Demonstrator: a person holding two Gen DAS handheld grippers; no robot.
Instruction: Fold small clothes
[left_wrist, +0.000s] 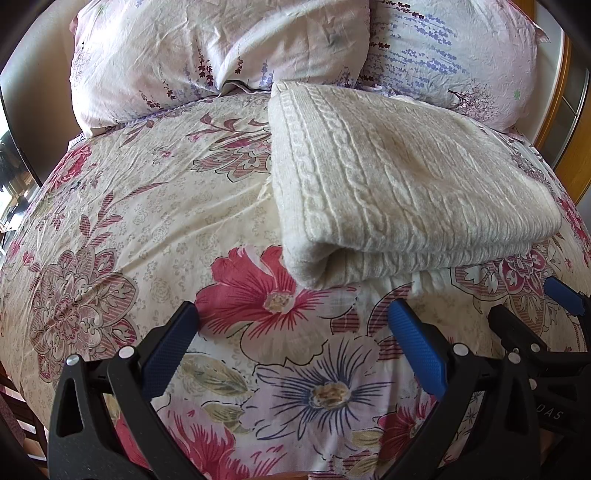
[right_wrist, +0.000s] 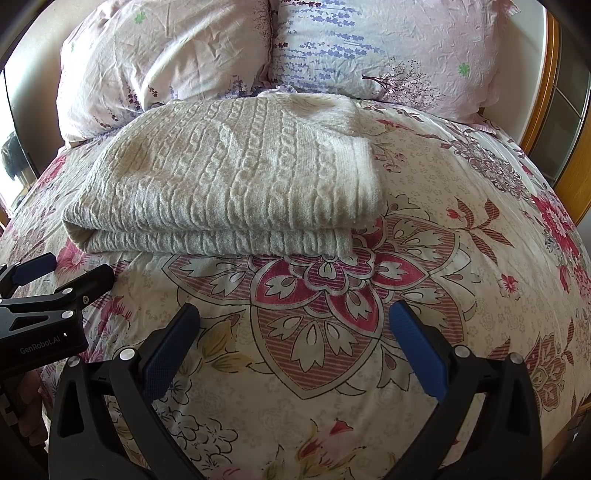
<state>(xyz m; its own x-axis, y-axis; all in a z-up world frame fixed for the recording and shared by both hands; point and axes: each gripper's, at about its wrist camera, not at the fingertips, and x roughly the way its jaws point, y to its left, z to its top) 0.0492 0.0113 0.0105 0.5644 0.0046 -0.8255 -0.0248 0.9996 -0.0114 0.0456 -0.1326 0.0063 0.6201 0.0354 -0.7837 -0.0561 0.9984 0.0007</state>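
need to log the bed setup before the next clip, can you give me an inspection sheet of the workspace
Surface: bed covered by a floral duvet, wrinkled, cream with red and pink flowers.
Job's things: cream cable-knit sweater, folded into a stacked rectangle, lying on the duvet just short of the pillows.
Clutter: nothing seen.
Grippers: left gripper open and empty, short of the sweater; right gripper open and empty, over bare duvet.
Cables: nothing seen.
Surroundings: two floral pillows at the head of the bed; wooden frame at the right edge.
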